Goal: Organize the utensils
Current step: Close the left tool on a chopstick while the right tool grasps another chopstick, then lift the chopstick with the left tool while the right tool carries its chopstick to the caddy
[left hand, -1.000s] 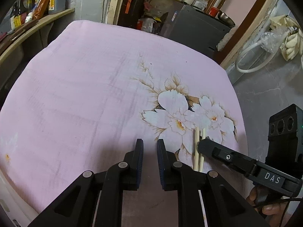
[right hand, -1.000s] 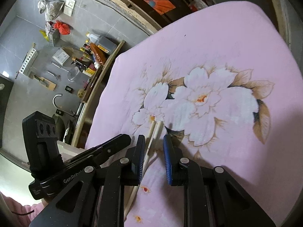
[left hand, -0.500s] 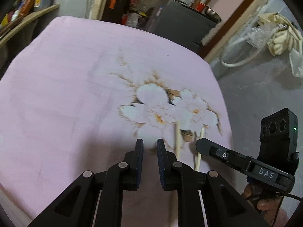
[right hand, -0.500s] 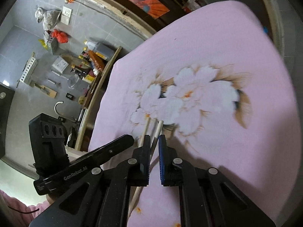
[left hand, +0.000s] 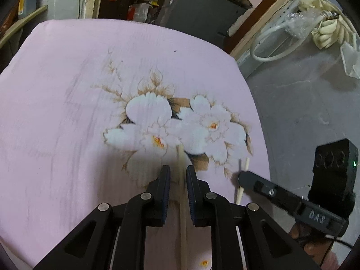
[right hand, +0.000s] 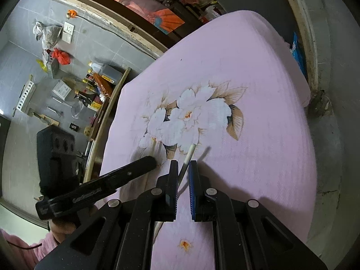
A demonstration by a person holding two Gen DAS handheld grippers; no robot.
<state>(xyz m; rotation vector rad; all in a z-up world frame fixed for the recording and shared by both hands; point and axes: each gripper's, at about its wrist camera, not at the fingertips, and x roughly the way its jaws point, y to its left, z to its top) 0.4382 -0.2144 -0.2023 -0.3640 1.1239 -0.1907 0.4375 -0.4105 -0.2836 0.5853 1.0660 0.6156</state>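
Note:
Two pale chopsticks are on a pink cloth (left hand: 67,112) printed with white flowers. My right gripper (right hand: 183,165) is shut on one chopstick (right hand: 187,157), whose tip is raised above its own shadow. The left wrist view shows that chopstick (left hand: 246,163) poking past the right gripper (left hand: 241,176). The other chopstick (left hand: 180,159) lies on the cloth. My left gripper (left hand: 177,171) hovers over it, jaws a narrow gap apart, the stick showing between them untouched. From the right wrist view, the left gripper's finger (right hand: 135,169) covers part of that stick.
The cloth's right edge (left hand: 258,123) drops to grey floor. A dark cabinet (left hand: 202,6) and clutter stand beyond the far edge. A shelf with bottles (right hand: 101,83) runs along the left side. A white hose (left hand: 265,45) lies on the floor.
My right gripper closed on one chopstick and carried it away from the other. My left gripper moved over the chopstick left lying, which now shows between its jaws.

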